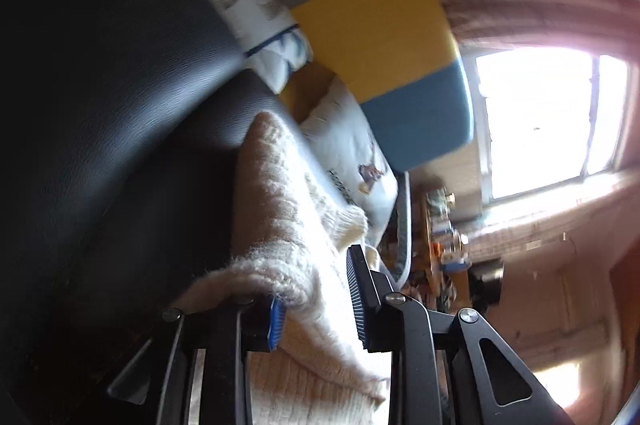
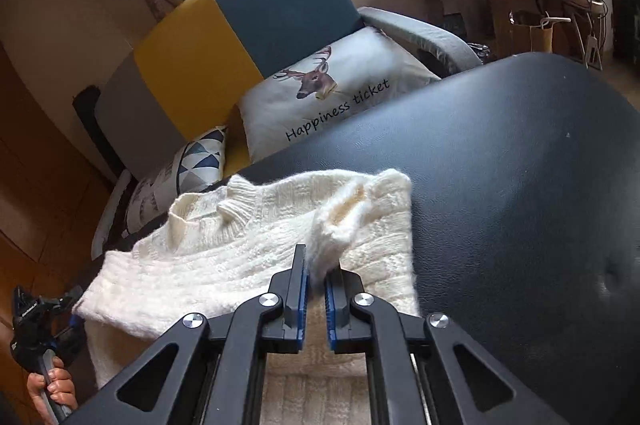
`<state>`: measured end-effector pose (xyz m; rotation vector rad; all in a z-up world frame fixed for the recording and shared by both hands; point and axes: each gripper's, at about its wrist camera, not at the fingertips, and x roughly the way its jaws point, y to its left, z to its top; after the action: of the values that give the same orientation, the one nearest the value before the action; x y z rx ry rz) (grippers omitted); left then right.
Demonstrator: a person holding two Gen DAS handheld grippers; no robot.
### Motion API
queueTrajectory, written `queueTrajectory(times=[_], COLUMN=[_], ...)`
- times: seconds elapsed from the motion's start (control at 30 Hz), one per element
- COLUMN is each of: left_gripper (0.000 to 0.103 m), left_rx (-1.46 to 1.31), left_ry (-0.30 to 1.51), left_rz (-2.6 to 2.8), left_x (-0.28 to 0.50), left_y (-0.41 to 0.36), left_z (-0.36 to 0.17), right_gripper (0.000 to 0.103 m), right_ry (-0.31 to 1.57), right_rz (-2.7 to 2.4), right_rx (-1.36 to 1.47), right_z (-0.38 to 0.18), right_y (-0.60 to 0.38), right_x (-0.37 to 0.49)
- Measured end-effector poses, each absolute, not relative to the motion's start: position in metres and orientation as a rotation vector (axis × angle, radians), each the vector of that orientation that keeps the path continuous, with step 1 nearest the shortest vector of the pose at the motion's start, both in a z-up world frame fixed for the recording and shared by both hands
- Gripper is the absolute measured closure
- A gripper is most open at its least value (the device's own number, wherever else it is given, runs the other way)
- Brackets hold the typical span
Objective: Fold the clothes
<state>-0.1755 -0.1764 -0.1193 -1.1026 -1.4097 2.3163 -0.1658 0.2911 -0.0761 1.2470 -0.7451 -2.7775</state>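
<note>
Now your white sweater point(image 2: 256, 257) lies on the black padded bench point(image 2: 500, 161), with both claws at it.

You have the bench running beside a grey, yellow and teal sofa point(image 2: 240, 37) that carries a deer cushion point(image 2: 332, 89). The sweater spreads over the bench's near left corner, its left side hanging off the left edge and its collar toward the far edge. Your right gripper point(image 2: 316, 289) is clenched on a raised fold of the knit near the sweater's right side. Your left gripper point(image 1: 316, 305) sits at the sweater's left edge with knit between its jaws, which stand partly apart; whether the pads press the knit cannot be told.
</note>
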Motion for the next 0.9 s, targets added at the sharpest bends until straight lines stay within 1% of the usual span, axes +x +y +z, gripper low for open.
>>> queueTrajectory(times=[0.03, 0.1, 0.13, 0.17, 0.23, 0.33, 0.37, 0.4, 0.43, 0.47, 0.53, 0.57, 0.6, 0.63, 0.67, 0.7, 0.73, 0.77, 0.83, 0.9], left_gripper=[0.075, 0.061, 0.048, 0.044, 0.044, 0.043, 0.040, 0.038, 0.031, 0.029, 0.028, 0.028, 0.029, 0.036, 0.056, 0.068, 0.086, 0.093, 0.093, 0.093], left_rx=[-1.121, -1.163, -1.180, -1.187, -1.178, -1.131, -1.123, -1.115, -1.111, -1.111, -1.100, -1.096, -1.096, -1.095, -1.094, -1.100, -1.110, -1.110, -1.082, -1.095], left_ry=[-1.382, -1.400, -1.441, -1.491, -1.600, -1.723, -1.741, -1.759, -1.772, -1.781, -1.801, -1.806, -1.807, -1.797, -1.779, -1.770, -1.767, -1.773, -1.802, -1.807], left_rz=[2.310, 2.265, 2.230, 2.201, 2.153, 2.080, 2.061, 2.042, 2.033, 2.032, 2.040, 2.055, 2.076, 2.096, 2.110, 2.124, 2.140, 2.155, 2.182, 2.216], left_x=[-0.176, -0.175, -0.173, -0.169, -0.160, -0.150, -0.149, -0.148, -0.148, -0.150, -0.156, -0.160, -0.164, -0.167, -0.170, -0.170, -0.168, -0.165, -0.154, -0.144], left_y=[-0.175, -0.175, -0.177, -0.181, -0.190, -0.198, -0.197, -0.196, -0.193, -0.190, -0.182, -0.178, -0.174, -0.171, -0.168, -0.168, -0.172, -0.176, -0.187, -0.197], left_z=[-0.119, -0.126, -0.133, -0.139, -0.150, -0.158, -0.159, -0.160, -0.160, -0.159, -0.158, -0.159, -0.159, -0.158, -0.158, -0.160, -0.163, -0.165, -0.170, -0.177], right_gripper=[0.097, 0.095, 0.094, 0.094, 0.092, 0.086, 0.083, 0.083, 0.083, 0.083, 0.083, 0.083, 0.083, 0.084, 0.089, 0.092, 0.092, 0.092, 0.092, 0.092], right_ry=[-0.766, -0.819, -0.848, -0.877, -0.979, -1.147, -1.189, -1.230, -1.267, -1.288, -1.271, -1.238, -1.166, -1.090, -1.005, -0.928, -0.873, -0.820, -0.734, -0.746], right_rz=[-2.763, -2.727, -2.711, -2.694, -2.651, -2.577, -2.557, -2.536, -2.518, -2.512, -2.523, -2.537, -2.565, -2.594, -2.626, -2.653, -2.672, -2.689, -2.711, -2.677], right_rx=[1.274, 1.311, 1.322, 1.332, 1.315, 1.253, 1.233, 1.214, 1.196, 1.180, 1.170, 1.175, 1.192, 1.207, 1.216, 1.204, 1.137, 1.089, 1.120, 1.267], right_z=[-0.084, -0.100, -0.108, -0.115, -0.127, -0.137, -0.139, -0.141, -0.143, -0.144, -0.143, -0.141, -0.137, -0.132, -0.125, -0.118, -0.107, -0.098, -0.097, -0.117], right_y=[0.293, 0.294, 0.294, 0.294, 0.299, 0.310, 0.313, 0.316, 0.319, 0.321, 0.321, 0.319, 0.315, 0.311, 0.306, 0.301, 0.296, 0.293, 0.288, 0.289], right_x=[-0.166, -0.166, -0.166, -0.167, -0.164, -0.160, -0.158, -0.157, -0.156, -0.155, -0.155, -0.155, -0.157, -0.159, -0.162, -0.163, -0.161, -0.159, -0.159, -0.165])
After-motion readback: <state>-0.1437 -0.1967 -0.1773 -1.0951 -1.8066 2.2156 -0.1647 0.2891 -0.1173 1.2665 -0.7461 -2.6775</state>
